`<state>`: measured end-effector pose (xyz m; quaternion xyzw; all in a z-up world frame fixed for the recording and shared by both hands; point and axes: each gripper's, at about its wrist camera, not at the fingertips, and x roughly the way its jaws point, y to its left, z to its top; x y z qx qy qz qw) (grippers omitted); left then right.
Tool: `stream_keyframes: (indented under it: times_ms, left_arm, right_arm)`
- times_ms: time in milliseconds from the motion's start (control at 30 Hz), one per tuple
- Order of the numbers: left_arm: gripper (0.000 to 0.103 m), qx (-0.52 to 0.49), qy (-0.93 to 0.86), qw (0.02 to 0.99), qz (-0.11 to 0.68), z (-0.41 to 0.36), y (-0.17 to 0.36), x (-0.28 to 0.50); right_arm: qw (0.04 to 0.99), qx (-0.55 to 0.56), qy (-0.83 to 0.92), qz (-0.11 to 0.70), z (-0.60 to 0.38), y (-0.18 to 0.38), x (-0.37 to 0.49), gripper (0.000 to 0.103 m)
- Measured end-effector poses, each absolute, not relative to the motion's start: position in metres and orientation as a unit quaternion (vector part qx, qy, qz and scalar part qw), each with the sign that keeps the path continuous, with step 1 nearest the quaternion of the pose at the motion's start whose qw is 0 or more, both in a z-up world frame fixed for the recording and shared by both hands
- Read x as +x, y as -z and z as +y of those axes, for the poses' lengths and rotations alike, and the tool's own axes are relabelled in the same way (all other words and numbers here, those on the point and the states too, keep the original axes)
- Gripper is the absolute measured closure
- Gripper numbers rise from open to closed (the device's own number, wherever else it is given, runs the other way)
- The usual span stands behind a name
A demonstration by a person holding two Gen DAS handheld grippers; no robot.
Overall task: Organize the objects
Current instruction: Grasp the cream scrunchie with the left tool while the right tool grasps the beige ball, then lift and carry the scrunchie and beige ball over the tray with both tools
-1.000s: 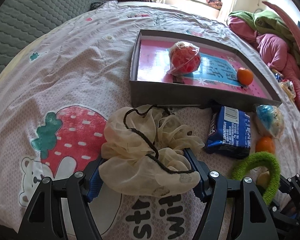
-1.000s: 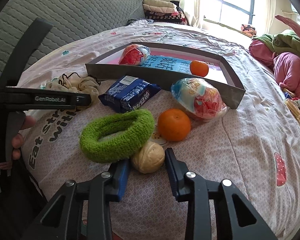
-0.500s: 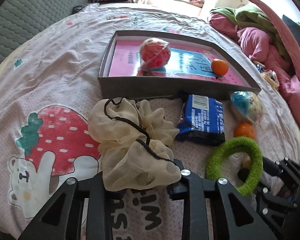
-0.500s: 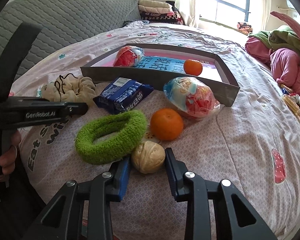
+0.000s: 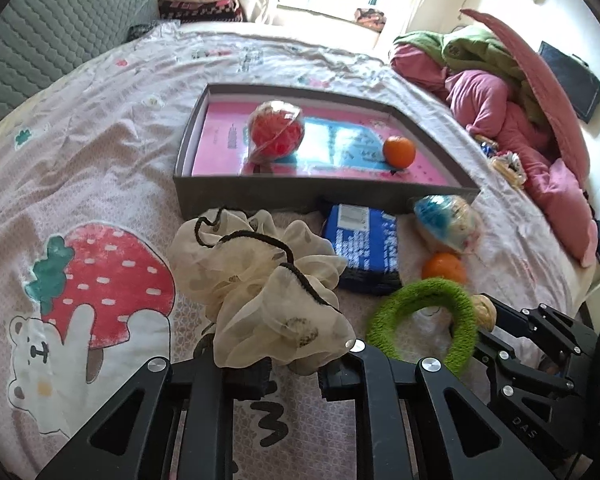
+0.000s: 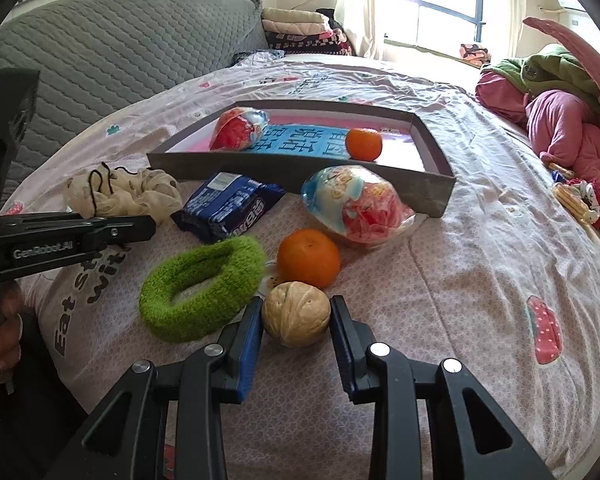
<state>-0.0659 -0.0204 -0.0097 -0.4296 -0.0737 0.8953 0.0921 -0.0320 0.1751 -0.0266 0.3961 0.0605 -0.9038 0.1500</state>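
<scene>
Your left claw [image 5: 288,364] is clamped on the cream scrunchie [image 5: 260,280], your right claw [image 6: 296,320] on the walnut [image 6: 296,312]. The grey tray [image 5: 260,194] lies straight ahead of the left claw, just beyond the scrunchie; the left is nearer.

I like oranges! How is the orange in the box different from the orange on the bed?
The orange in the box sits inside the grey box, alone on its pink floor. The orange on the bed lies outside on the sheet, crowded by a walnut and a green scrunchie. Both are round, bright orange and untouched.
</scene>
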Motion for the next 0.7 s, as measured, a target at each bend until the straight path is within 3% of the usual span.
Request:
stream_keyframes:
  times_ms: [700]
  left_arm:
    - [0.086,-0.38,-0.919,0.091,-0.056,-0.018,-0.01,-0.048]
  right_arm:
    - [0.144,0.308,0.937,0.082,0.17,-0.009,-0.024,0.069]
